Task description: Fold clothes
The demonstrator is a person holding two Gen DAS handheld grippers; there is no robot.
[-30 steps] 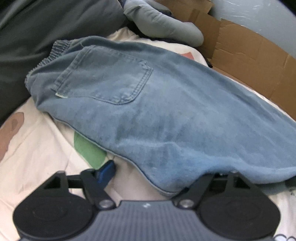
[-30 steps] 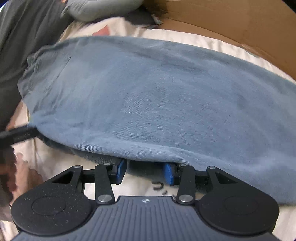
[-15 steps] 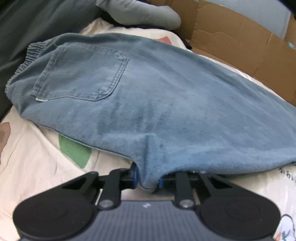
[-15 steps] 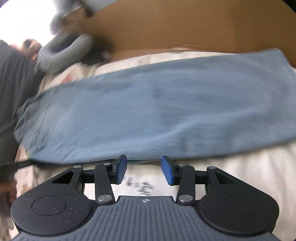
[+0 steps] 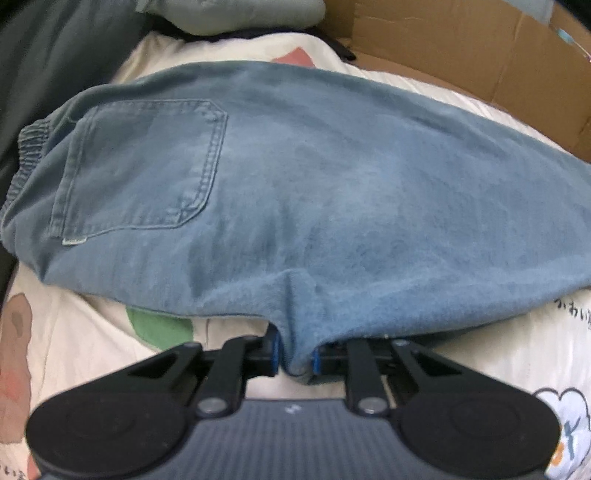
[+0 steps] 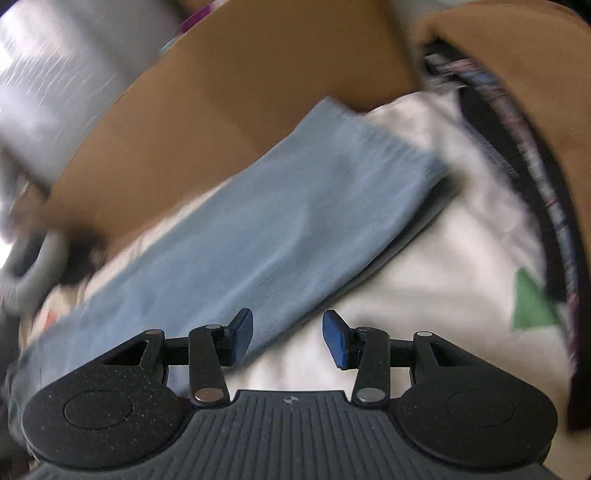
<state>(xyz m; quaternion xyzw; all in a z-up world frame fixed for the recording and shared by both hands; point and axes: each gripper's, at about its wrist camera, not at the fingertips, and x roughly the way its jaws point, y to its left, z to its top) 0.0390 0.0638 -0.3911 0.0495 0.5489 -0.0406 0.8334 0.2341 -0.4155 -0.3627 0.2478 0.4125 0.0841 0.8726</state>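
Observation:
A pair of light blue jeans [image 5: 314, 206] lies folded lengthwise on a white printed sheet [image 5: 74, 339], back pocket [image 5: 140, 166] up, elastic waistband at the left. My left gripper [image 5: 295, 356] is shut on the near edge of the jeans at the crotch, a fold of denim pinched between its blue pads. In the blurred right wrist view the jeans' leg [image 6: 258, 240] runs diagonally to its hem at the upper right. My right gripper [image 6: 288, 334] is open and empty, just over the leg's near edge.
Brown cardboard [image 5: 461, 48] stands behind the bed and shows in the right wrist view [image 6: 221, 110]. A grey garment [image 5: 229, 14] and dark cloth [image 5: 44, 66] lie at the far left. A dark patterned strap [image 6: 517, 184] lies along the sheet's right edge.
My left gripper closed on the jeans' near edge and now holds it. My right gripper pulled out from under the jeans and swung right toward the leg hem, staying open.

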